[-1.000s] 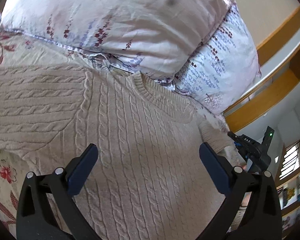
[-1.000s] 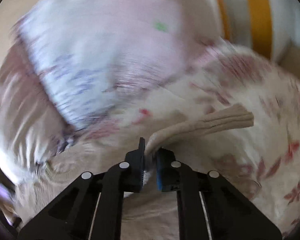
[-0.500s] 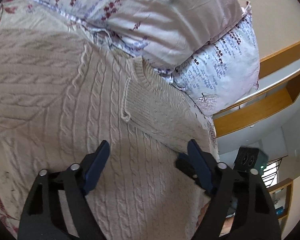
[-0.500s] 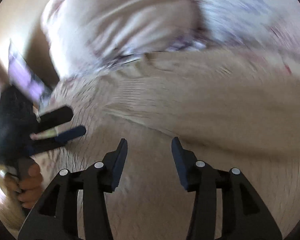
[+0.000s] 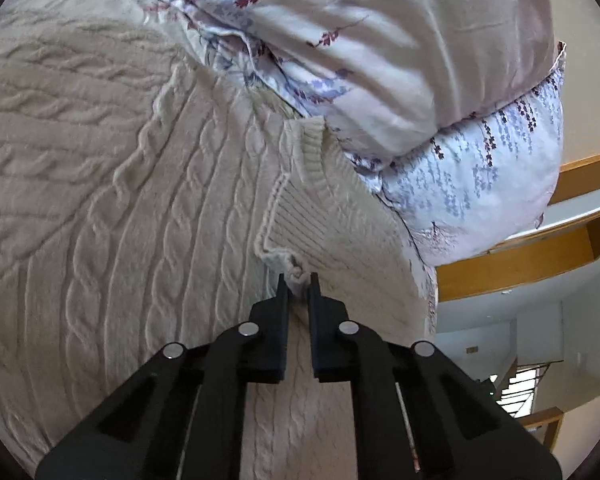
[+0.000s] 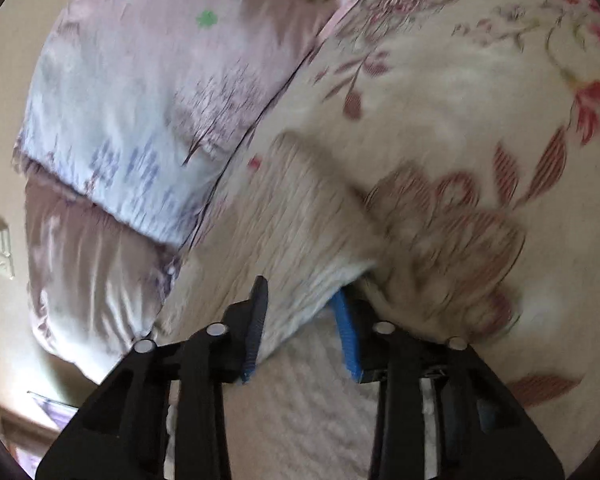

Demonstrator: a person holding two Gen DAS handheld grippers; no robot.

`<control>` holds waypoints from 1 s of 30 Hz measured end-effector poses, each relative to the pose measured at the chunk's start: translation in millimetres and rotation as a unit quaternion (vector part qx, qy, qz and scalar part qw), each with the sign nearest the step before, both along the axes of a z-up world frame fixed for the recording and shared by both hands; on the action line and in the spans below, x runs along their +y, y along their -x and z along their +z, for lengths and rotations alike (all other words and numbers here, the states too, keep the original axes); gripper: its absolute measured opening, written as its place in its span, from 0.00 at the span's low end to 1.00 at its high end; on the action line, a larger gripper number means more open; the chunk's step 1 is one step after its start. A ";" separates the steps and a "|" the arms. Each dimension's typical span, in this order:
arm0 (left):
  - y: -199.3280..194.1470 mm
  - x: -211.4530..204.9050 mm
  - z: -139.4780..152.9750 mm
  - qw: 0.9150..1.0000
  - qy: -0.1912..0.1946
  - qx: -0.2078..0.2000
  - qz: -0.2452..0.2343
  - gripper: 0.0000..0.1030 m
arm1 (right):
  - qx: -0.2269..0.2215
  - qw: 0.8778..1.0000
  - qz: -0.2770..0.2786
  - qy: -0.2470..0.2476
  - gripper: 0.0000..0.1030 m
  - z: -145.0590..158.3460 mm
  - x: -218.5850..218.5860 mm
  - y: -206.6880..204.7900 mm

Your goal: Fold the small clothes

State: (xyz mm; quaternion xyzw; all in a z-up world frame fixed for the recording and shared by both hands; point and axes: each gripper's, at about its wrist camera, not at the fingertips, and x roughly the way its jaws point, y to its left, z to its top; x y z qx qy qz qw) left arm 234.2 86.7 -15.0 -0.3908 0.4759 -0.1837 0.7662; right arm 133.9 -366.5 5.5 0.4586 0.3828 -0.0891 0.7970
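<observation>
Up close, we see a cream cable-knit sweater (image 5: 112,216) spread flat across a bed, filling most of the left wrist view. Our left gripper (image 5: 298,286) has its two black fingers drawn almost together, pinching a small bunched corner of knit where a ribbed cuff (image 5: 324,220) lies folded onto the sweater's body. That cuff runs diagonally up toward the pillows. Two pillows sit just beyond the sweater's upper edge and touch it: a pink floral pillow (image 5: 400,40) on top, and a pale pillow printed with lilac sprigs (image 5: 492,176) beneath it. Past them, at the right edge, a wooden shelf (image 5: 520,256) shows against a pale wall.

From the right wrist view, which is blurred, our right gripper (image 6: 300,312) has its jaws partly apart, with blue pads (image 6: 346,336) showing on the inner faces. A thick fold of the same cream knit (image 6: 300,232) sits between the fingers and fills the gap; we cannot tell for sure whether the pads are pressing it firmly. This fold rises from the sweater, and more knit lies below the gripper. To the right spreads a bedsheet with red flowers (image 6: 480,120). To the left are the stacked pillows again, and a light switch plate (image 6: 0,246) on the wall at the far left
</observation>
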 end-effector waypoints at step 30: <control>126.5 184.9 18.5 0.981 -0.053 -0.055 0.176 0.52 | -0.026 0.983 0.079 0.163 0.65 15.7 55.7 25.7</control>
